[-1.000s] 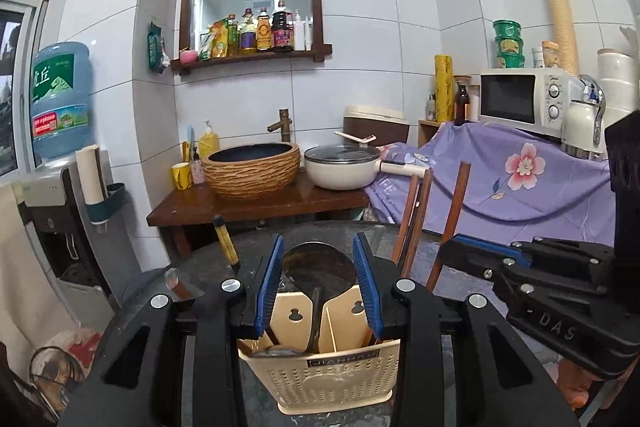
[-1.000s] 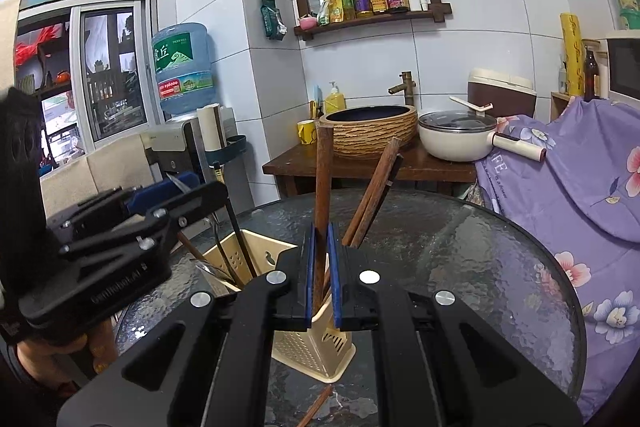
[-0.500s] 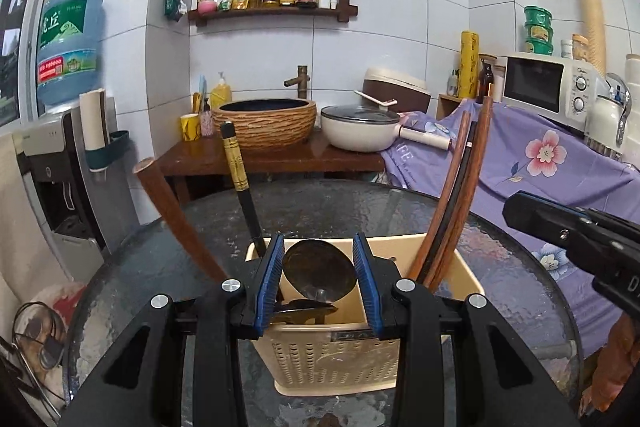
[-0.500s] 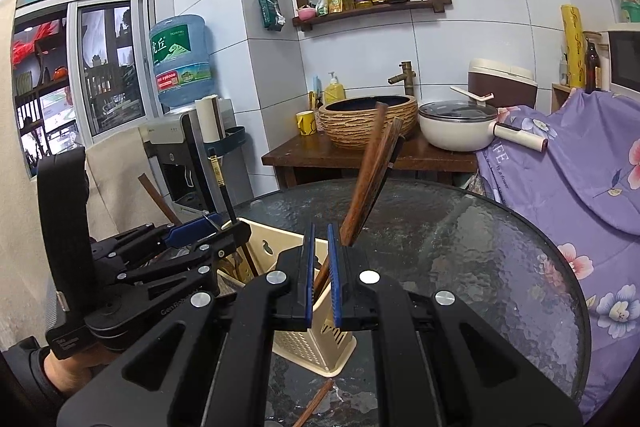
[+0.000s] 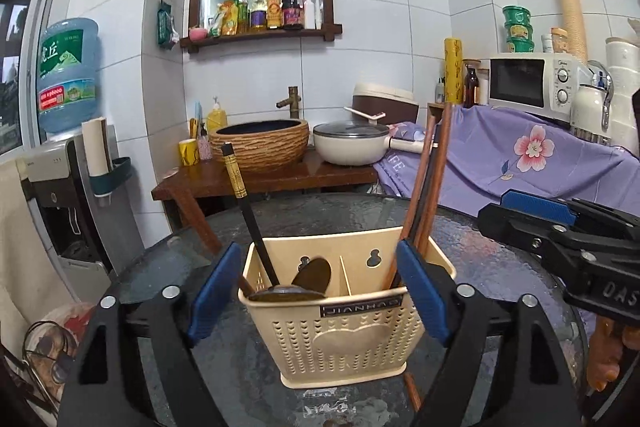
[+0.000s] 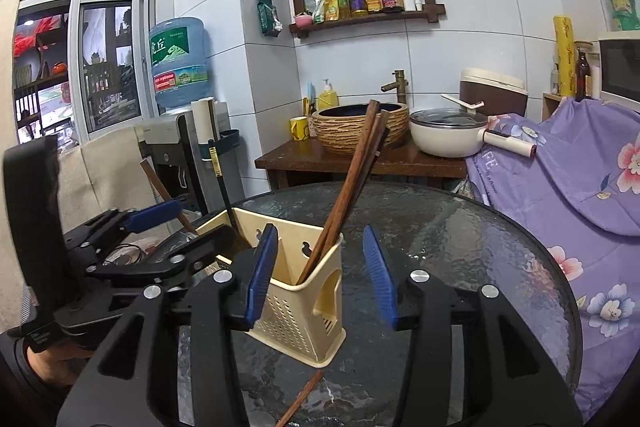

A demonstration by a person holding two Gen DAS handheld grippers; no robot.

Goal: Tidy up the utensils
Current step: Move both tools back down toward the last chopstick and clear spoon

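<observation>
- Beige plastic holder [image 5: 344,319] on glass table [image 6: 460,227], toward near edge; light, perforated, prob slides easily on glass.
- Wooden chopsticks [image 6: 352,187] leaning in right compartment; stiff, thin, smooth — best pinched mid-shaft.
- Dark spoon [image 5: 312,273] w/ black handle in left compartment.
- Stray chopstick [image 6: 300,399] flat by near edge.
- Left gripper [image 5: 316,291] just opened, jaws apart either side of holder, no contact.
- Right gripper [image 6: 320,275] just opened, apart, empty.

The glass table [image 6: 460,239] lies bare right of and behind the holder [image 5: 344,335], while tall chopsticks [image 6: 352,183] and a black handle [image 5: 248,211] jut above its rim, and one stick [image 6: 300,397] lies before it.
</observation>
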